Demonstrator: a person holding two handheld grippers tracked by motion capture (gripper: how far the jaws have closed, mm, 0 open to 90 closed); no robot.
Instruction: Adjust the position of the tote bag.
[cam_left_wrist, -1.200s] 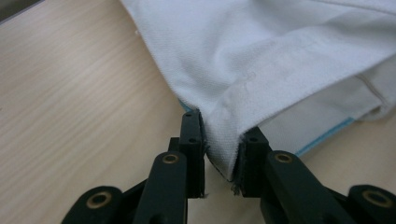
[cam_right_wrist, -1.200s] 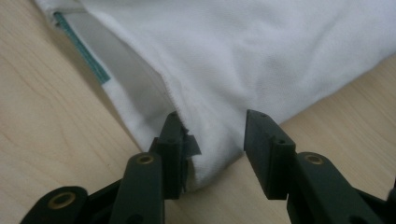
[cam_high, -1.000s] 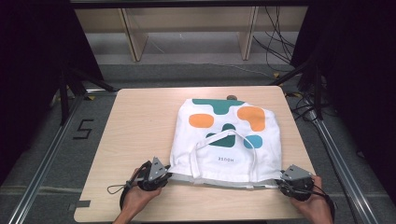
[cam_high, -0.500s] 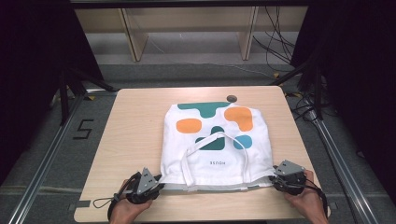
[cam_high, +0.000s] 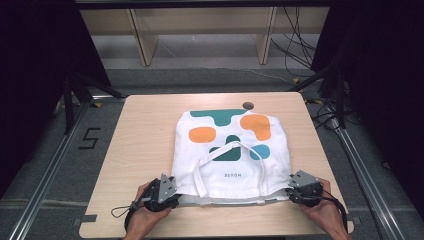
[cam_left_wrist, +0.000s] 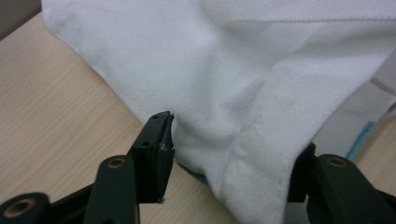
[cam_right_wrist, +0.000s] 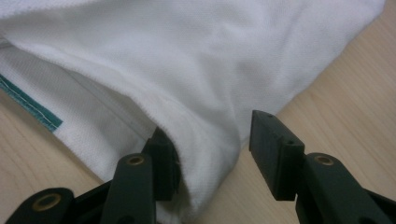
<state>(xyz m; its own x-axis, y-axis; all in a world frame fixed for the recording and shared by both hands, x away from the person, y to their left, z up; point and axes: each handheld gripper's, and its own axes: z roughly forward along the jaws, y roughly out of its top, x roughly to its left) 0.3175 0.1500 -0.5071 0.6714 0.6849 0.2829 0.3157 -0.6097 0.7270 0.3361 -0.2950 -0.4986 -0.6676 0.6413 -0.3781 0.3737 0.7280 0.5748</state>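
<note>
White tote bag (cam_high: 230, 150) w/ green, orange & blue blobs lies flat mid-table (cam_high: 145, 130), handles looped on top, its near edge by my side. My left gripper (cam_high: 172, 192) sits at the bag's near-left corner, jaws just been opening, now apart w/ the hem (cam_left_wrist: 252, 158) loose between them. My right gripper (cam_high: 292, 192) at the near-right corner has likewise been opening, jaws apart, cloth (cam_right_wrist: 205, 135) lying between, not pinched.

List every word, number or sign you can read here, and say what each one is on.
"5": black figure on the floor left of the table.
Small grey word on the white tote bag, under the teal shape: seen upside down, too blurred to read surely.
Nothing else readable.
</note>
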